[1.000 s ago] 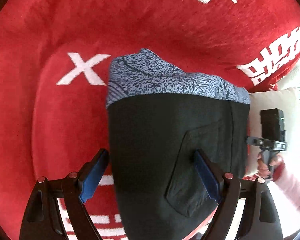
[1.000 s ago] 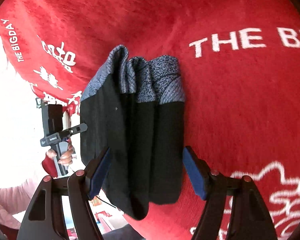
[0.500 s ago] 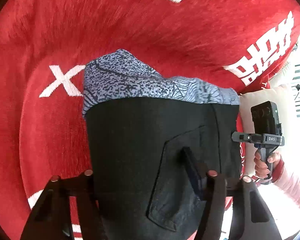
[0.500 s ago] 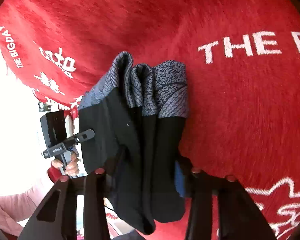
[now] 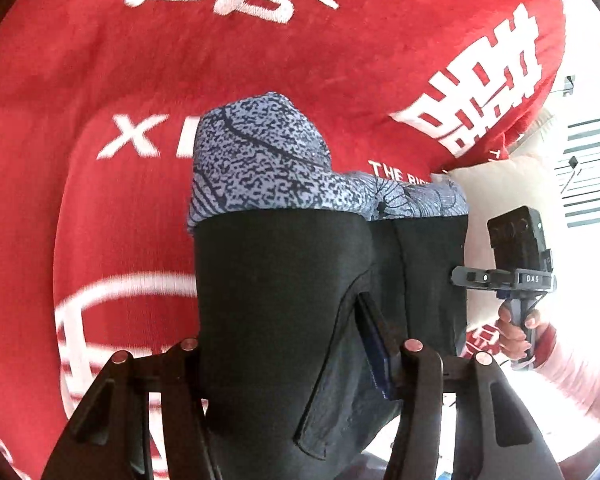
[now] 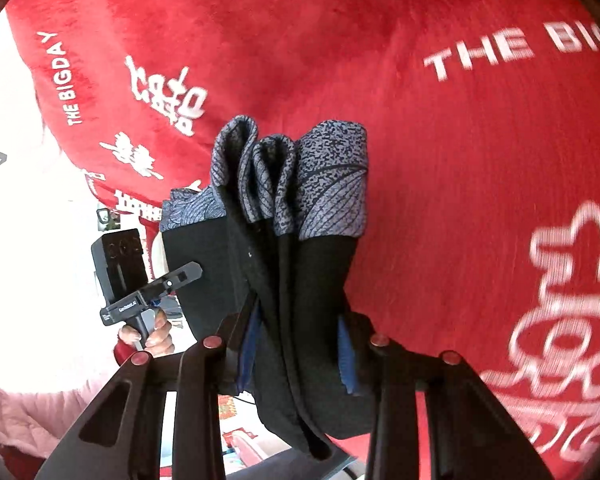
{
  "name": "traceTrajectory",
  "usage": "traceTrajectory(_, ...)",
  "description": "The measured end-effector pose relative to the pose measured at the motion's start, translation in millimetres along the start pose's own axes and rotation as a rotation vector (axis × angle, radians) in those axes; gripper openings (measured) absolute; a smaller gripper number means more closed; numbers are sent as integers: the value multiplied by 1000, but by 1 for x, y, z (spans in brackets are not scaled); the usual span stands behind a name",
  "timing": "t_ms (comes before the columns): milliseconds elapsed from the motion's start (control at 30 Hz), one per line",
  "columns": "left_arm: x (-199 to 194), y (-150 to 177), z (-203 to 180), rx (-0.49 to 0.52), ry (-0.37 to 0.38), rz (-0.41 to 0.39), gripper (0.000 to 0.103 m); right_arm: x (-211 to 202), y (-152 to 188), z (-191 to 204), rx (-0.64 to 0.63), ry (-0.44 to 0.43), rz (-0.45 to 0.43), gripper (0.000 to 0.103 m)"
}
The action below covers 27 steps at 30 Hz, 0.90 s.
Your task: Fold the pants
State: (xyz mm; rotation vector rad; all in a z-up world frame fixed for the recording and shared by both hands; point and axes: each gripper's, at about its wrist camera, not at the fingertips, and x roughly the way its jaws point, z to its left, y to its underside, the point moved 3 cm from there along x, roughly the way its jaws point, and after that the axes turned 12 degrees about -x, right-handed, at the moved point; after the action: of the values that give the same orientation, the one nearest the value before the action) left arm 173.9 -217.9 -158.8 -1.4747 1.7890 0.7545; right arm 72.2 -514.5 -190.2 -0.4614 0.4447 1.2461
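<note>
Since a second earlier both jaws had been closing and lifting: the left gripper (image 5: pixel 296 344) and right gripper (image 6: pixel 300 344) each clamped the folded black pants (image 5: pixel 284 280) (image 6: pixel 308 280), patterned waistband outward, above the red blanket (image 5: pixel 80 200) (image 6: pixel 480 160).

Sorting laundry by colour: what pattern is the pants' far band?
Blue-grey with dark speckles and lines on the band; left wrist view.

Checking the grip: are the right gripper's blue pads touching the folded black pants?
Touching. Right wrist view shows both pads of the right gripper pressed into the folded black pants.
</note>
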Motion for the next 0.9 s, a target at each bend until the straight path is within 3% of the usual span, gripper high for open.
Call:
traceTrajectory(133,-2,32,6,2,-36,15,56,3,32,7,24,-4,8,37)
traceTrajectory(267,23,56,27,14,-134,18,56,18,58,-3,16,54,54,37)
traceTrajectory(333,26,60,36,-3,-147,-23,68,27,66,-9,-18,113,71,40)
traceTrajectory(433,25,58,43,-31,-220,-75,88,29,67,-13,-43,177,47,48)
traceTrajectory(567,17,64,36,-31,-327,-99,88,30,66,-2,-102,319,59,59)
traceTrajectory(633,10,68,30,-28,-403,-124,88,24,67,3,-92,393,70,62)
traceTrajectory(733,-5,77,17,-52,-456,-150,88,11,71,11,-68,485,92,67)
traceTrajectory(833,-22,89,-3,-73,-494,-188,89,-2,79,28,-77,509,105,85)
traceTrajectory(900,-32,100,-16,-87,-517,-203,103,-11,85,39,-88,524,115,88)
